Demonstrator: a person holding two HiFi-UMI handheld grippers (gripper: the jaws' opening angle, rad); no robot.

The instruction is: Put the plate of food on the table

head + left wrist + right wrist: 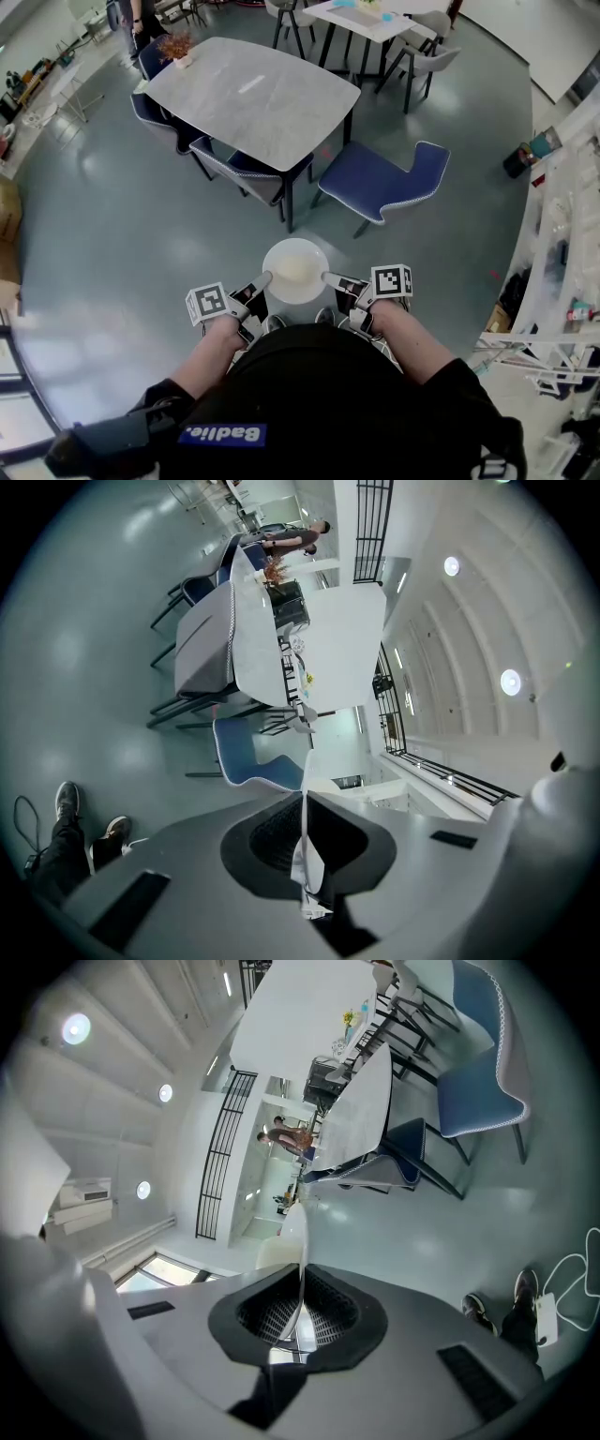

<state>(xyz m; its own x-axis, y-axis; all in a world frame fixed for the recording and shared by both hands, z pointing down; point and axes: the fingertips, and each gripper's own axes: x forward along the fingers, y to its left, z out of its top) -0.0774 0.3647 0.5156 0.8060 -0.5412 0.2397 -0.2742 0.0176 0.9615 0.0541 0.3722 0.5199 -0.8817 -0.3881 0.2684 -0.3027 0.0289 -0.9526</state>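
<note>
While it hung over the bare floor (112, 234), just in front of the person's body, the white plate (295, 272) carried a pale, cream-coloured heap of food (292, 270) whose kind could not be told. The left tongs (263, 278) were clamped on the plate's left rim and the right tongs (329, 277) on its right rim. In the left gripper view the rim (307, 855) stood edge-on, pinched between the dark pads. The right gripper view showed the same thin white edge (299, 1269) nipped between jaws almost fully together. Each of the tongs bore a cube with square markers, the left one (208, 303) and the right one (392, 280) sitting just above the person's hands.

The plate was well short of the grey stone-topped worktop (253, 98), which stood farther off and a little to the left. A blue chair (384, 178) with white edge trim was turned out at the worktop's near right corner, between it and the plate. Another blue chair (246, 172) was tucked under the near edge, and a third (153, 111) under the left side. A small bunch of dried flowers (176, 45) sat on the worktop's far left corner. Beyond, to the right, stood a white table (370, 17) with grey chairs (427, 58), and a person (141, 19) stood at the far left.
</note>
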